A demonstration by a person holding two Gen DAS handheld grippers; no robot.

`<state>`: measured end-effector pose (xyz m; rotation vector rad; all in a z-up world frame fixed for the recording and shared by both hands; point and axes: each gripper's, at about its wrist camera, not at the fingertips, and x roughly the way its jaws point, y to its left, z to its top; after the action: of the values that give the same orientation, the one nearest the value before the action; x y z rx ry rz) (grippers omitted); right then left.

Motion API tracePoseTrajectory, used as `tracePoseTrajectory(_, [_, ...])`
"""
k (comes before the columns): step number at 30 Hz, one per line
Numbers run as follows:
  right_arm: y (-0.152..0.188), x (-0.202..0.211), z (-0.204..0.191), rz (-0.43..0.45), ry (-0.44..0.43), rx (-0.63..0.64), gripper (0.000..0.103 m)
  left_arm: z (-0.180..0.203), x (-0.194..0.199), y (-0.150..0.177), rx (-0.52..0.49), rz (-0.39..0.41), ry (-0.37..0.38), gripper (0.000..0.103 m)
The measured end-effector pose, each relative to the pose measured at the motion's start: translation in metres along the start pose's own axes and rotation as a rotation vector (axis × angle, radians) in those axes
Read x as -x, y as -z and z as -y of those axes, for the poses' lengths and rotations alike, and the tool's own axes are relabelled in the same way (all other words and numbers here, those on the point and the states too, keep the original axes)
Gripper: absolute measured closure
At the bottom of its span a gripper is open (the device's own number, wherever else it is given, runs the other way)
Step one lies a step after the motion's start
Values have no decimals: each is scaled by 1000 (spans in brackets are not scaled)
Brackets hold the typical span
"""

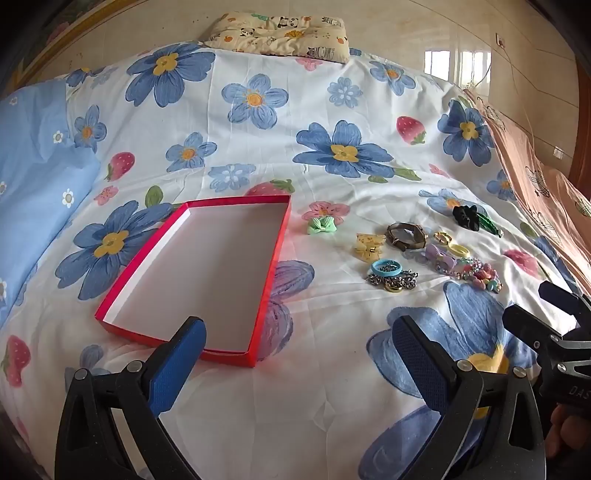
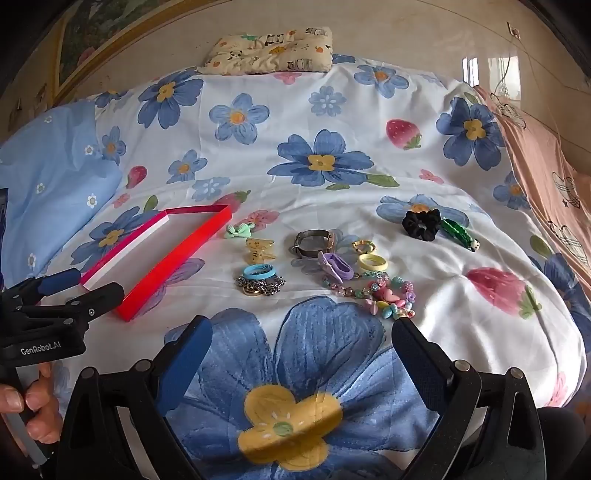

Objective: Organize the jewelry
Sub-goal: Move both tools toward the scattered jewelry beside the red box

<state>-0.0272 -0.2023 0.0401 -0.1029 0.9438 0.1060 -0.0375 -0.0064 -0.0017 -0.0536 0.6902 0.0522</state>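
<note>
An empty red box (image 1: 269,254) (image 2: 177,254) with a white inside lies on the flowered bedspread. Right of it lies the jewelry: a green bow clip (image 1: 321,226) (image 2: 239,230), a yellow claw clip (image 1: 369,245) (image 2: 260,249), a metal watch (image 1: 406,236) (image 2: 314,242), a blue ring (image 1: 386,267) (image 2: 258,272) on a metal chain (image 1: 391,281) (image 2: 260,286), a purple clip (image 2: 336,266), a bead bracelet (image 1: 476,271) (image 2: 388,295), a black scrunchie (image 1: 466,217) (image 2: 421,223). My left gripper (image 1: 299,328) is open at the box's near edge. My right gripper (image 2: 301,328) is open, short of the beads.
A green clip (image 2: 458,232) and yellow rings (image 2: 373,262) lie among the jewelry. A panda-print pillow (image 1: 284,33) sits at the far edge, a blue pillow (image 1: 33,177) at left, a pink blanket (image 1: 535,177) at right. Each gripper shows in the other's view.
</note>
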Motion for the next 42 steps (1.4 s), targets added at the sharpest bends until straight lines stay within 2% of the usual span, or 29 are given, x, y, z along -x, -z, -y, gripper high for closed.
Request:
tracePoseTrajectory(13, [-4, -3, -1, -6, -15, -5, 4, 0, -5, -2, 8, -14, 20, 1])
tracePoseTrajectory(21, [-8, -7, 5, -12, -28, -22, 4, 4, -20, -17, -10, -35, 26, 1])
tracePoseTrajectory(27, [-20, -20, 19, -101, -79, -106, 5, 5, -38, -35, -14, -44, 39, 1])
tracePoseTrajectory(30, [-26, -28, 23, -86, -65, -89, 8, 6, -49, -46, -14, -52, 50, 1])
tracePoseTrajectory(36, [-39, -47, 37, -102, -73, -118, 22, 10, -80, -66, -19, -87, 80, 2])
tracePoseTrajectory(42, [-53, -77, 54, -161, -84, -163, 44, 16, -119, -85, -18, -140, 122, 2])
